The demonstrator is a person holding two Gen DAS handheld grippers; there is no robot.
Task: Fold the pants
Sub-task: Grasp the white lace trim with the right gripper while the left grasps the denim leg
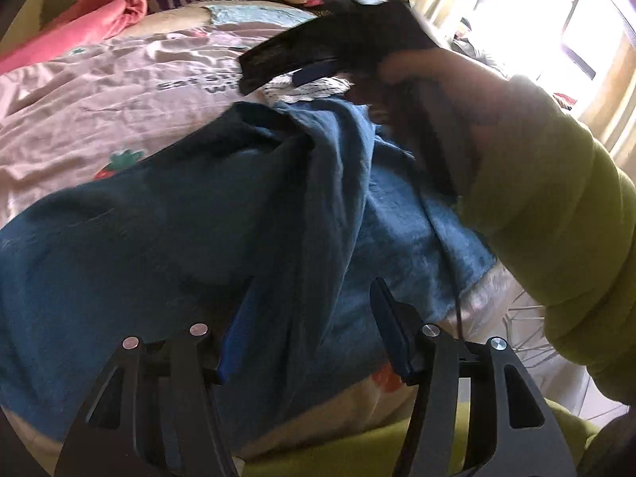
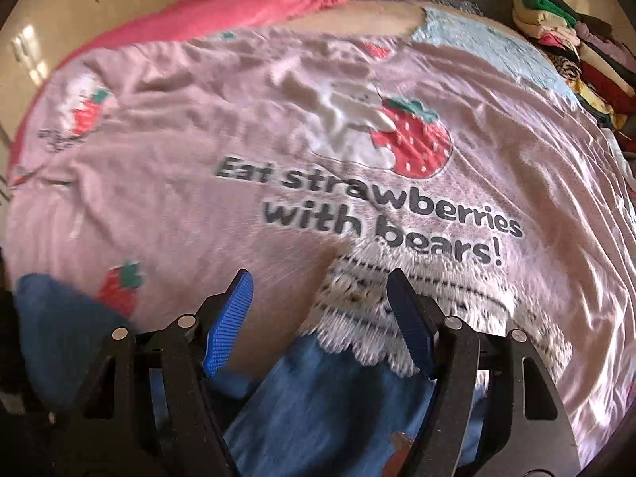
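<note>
Left wrist view: blue pants bunched between spread jaws

Left wrist view shows the left gripper (image 1: 314,326) with jaws spread wide, a ridge of the blue pants (image 1: 179,230) running up between them; whether they hold it is unclear. Ahead of those jaws the right gripper (image 1: 318,59) hovers past the pants' far edge, gripped by a hand (image 1: 457,91) in a green sleeve (image 1: 556,206). From the right wrist, the right gripper (image 2: 320,318) is wide open and empty above the pants' white-fringed hem (image 2: 357,318). Bare pink bedspread (image 2: 198,127) stretches beyond; stacked clothes (image 2: 576,47) line its far right edge.
</note>
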